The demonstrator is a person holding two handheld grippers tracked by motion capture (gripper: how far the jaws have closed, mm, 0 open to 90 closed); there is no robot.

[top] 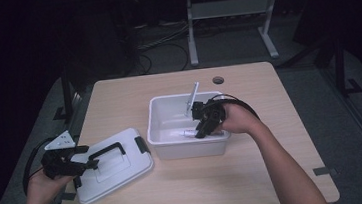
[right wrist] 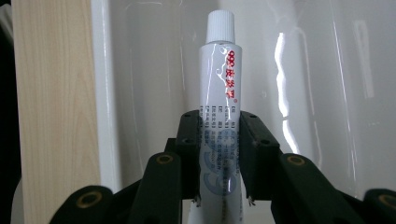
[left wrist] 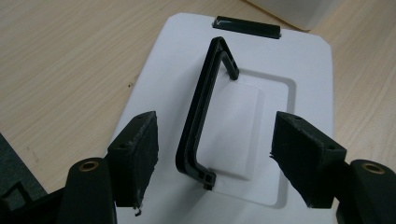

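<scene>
A white tube [right wrist: 219,102] with a white cap and red print lies inside the white bin [top: 158,134], cap toward the bin's left. My right gripper [right wrist: 219,154] is shut on the tube's lower body, both pads pressing its sides. In the high view the right gripper [top: 203,130] reaches down into the bin and the tube [top: 188,132] pokes out to its left. The bin's white lid [left wrist: 299,70] with a black handle [left wrist: 201,116] lies flat on the table. My left gripper [left wrist: 215,158] hangs open over it, one jaw on each side of the handle, apart from it.
The lid [top: 125,172] lies at the front left of the wooden table [top: 257,180], near its edge. A grey flat piece [top: 192,97] leans up from the bin's back wall. A round cable hole [top: 218,80] marks the tabletop's far side. Dark floor and a white frame lie beyond.
</scene>
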